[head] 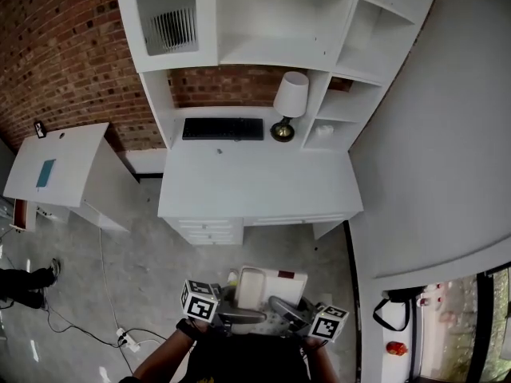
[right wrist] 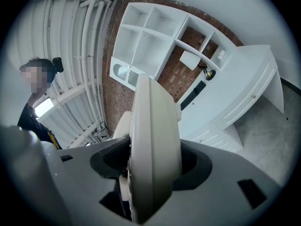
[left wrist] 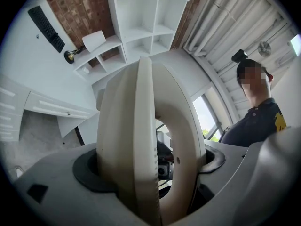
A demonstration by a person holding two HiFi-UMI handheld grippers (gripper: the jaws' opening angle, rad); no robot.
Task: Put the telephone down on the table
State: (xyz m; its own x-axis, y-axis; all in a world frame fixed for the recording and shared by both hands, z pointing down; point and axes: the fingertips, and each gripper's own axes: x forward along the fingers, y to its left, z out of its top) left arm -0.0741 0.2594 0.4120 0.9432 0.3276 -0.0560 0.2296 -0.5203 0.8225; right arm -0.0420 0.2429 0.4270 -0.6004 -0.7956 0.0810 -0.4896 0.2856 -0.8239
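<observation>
A cream telephone [head: 259,287] is held in the air between my two grippers, low in the head view and in front of the white desk [head: 239,183]. My left gripper [head: 233,315] clamps it from the left and my right gripper [head: 294,313] from the right. In the left gripper view the telephone [left wrist: 146,140] fills the space between the jaws of the left gripper [left wrist: 150,173], edge-on. The right gripper view shows the telephone [right wrist: 153,145] pressed between the dark pads of the right gripper [right wrist: 153,168]. The fingertips are hidden behind the telephone.
On the desk lie a black keyboard [head: 223,128] and a lamp [head: 289,102], under white shelves [head: 271,22]. A second white table [head: 56,166] stands at the left. Cables and a power strip [head: 128,340] lie on the grey floor. A white wall [head: 431,174] runs along the right.
</observation>
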